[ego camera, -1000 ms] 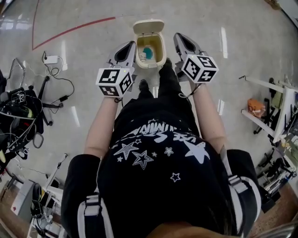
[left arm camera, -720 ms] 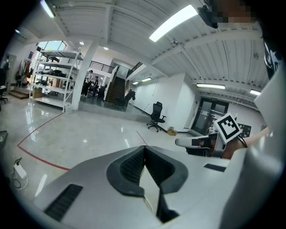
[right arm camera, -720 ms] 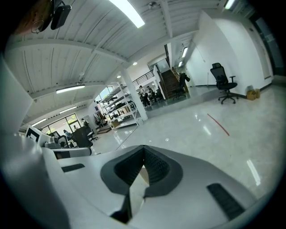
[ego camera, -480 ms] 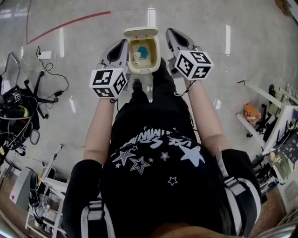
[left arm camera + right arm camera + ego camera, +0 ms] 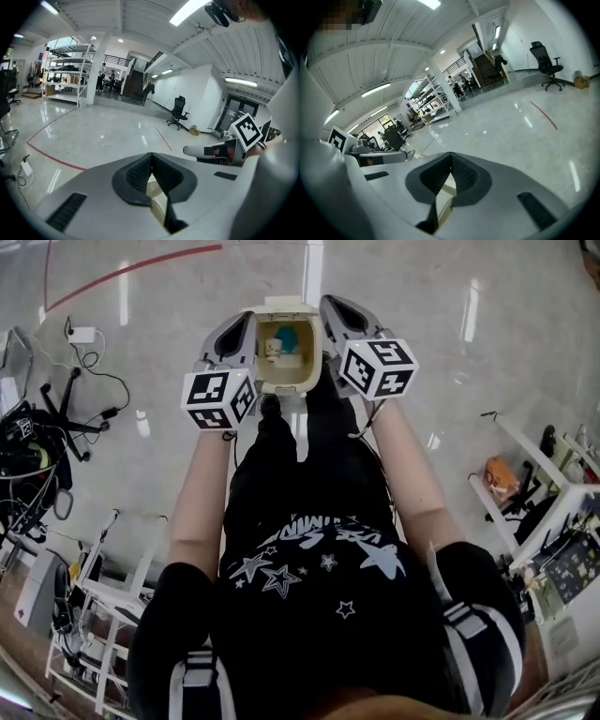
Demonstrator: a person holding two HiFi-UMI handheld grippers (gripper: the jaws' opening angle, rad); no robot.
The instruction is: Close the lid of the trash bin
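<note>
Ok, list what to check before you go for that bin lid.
1. Lid up, at the far side of the bin: ok.
2. Left gripper empty, jaws together: ok.
3. Right gripper empty, jaws together: ok.
4. One gripper on each side of the bin, near the lid: ok.
5. Trash low enough inside to let the lid drop: cannot tell.
6. Hinge free to swing: cannot tell, hidden behind the lid.

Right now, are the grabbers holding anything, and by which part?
Nothing is held. The left gripper and right gripper are both shut and empty, one either side of the open trash bin.
</note>
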